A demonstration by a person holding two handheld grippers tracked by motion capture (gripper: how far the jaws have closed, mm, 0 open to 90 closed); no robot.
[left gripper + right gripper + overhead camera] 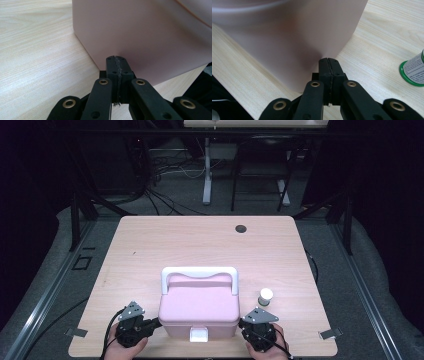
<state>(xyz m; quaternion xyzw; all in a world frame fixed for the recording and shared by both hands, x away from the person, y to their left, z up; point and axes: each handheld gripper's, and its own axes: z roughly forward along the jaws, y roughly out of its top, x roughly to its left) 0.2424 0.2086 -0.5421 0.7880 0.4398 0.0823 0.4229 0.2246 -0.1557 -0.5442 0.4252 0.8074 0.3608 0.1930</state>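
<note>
In the left gripper view the two black jaws of the left gripper [117, 61] stand pressed together with nothing between them, their tips right against the lower side wall of the pink box [140, 32], which takes up the upper right of that frame. Pale wood of the table [37, 50] spreads across the left of the frame.

In the right gripper view the right gripper [328, 62] has its jaws together as well, empty, with their tips at the foot of the pink box's wall near one of its corners; whether they touch it I cannot tell. At the right edge of that frame stands a small bottle [414, 71] with a green base and a printed label, apart from the box.

In the high view the box sits at the lower middle of the frame, near the table's front edge, with a white carrying handle [199, 272] over its lid and a white latch [198, 335] on its front. The left gripper is at its lower left side, the right gripper at its lower right, each held in a hand at the bottom edge. The white-capped bottle stands just right of the box, above the right gripper.
</note>
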